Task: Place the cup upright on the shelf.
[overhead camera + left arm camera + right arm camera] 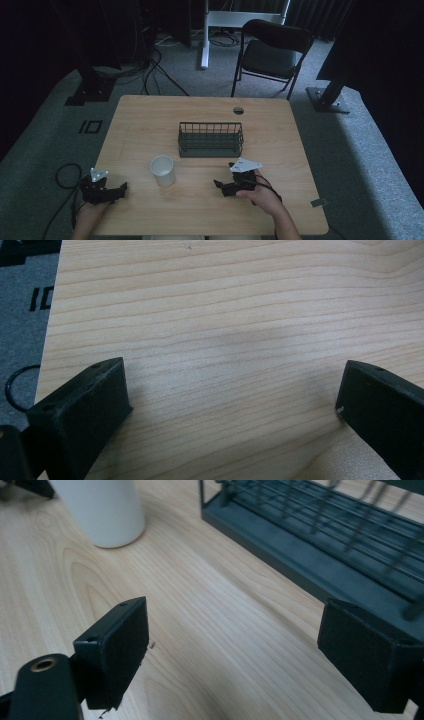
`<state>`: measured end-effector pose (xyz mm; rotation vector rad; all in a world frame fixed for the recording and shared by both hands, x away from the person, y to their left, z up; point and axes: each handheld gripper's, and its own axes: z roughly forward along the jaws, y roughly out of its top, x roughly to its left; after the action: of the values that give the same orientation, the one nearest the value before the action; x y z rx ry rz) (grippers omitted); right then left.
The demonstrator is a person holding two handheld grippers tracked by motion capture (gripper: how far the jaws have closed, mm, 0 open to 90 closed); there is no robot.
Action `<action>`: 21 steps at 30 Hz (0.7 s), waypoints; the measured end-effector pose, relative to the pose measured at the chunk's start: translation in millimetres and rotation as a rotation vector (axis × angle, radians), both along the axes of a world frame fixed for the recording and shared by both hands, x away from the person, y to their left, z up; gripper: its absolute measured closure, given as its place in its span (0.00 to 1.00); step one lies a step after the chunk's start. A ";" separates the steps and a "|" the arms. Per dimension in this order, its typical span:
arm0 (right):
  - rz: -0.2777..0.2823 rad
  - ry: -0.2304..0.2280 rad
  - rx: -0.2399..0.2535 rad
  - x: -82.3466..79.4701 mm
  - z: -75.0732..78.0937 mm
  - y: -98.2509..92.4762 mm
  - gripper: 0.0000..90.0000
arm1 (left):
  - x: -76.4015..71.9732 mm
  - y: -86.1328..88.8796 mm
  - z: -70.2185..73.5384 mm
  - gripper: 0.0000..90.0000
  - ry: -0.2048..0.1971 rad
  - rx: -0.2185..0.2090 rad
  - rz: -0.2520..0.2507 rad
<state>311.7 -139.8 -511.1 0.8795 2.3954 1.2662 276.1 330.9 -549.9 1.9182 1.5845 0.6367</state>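
The white paper cup (163, 170) stood upright on the pale wooden surface (150, 120), just before the dark wire basket (210, 139) — both hand-held grippers, left (121, 188) and right (218, 184), were held apart, empty. A hasty sideways approach could have toppled it — light, easily crushed.

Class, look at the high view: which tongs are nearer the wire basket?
Right. The right tongs sit just in front of the wire basket; the left tongs lie far off, beyond the white cup.
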 end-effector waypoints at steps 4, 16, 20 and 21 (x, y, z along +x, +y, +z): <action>0.025 -0.001 -0.001 0.2 -1.6 10.1 0.14 | 0.0 0.0 0.0 0.01 0.000 0.000 0.000; 0.099 -0.009 0.025 0.6 -3.1 44.3 0.14 | 0.0 0.0 0.0 0.01 0.000 0.000 0.000; 0.117 -0.009 0.026 1.2 -4.0 54.4 0.14 | 0.0 0.0 0.0 0.01 0.000 0.000 0.000; 0.117 -0.009 0.026 1.2 -4.0 54.4 0.14 | 0.0 0.0 0.0 0.01 0.000 0.000 0.000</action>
<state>312.9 -85.4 -515.2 0.7493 2.4600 1.3436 276.1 330.9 -549.9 1.9181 1.5845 0.6368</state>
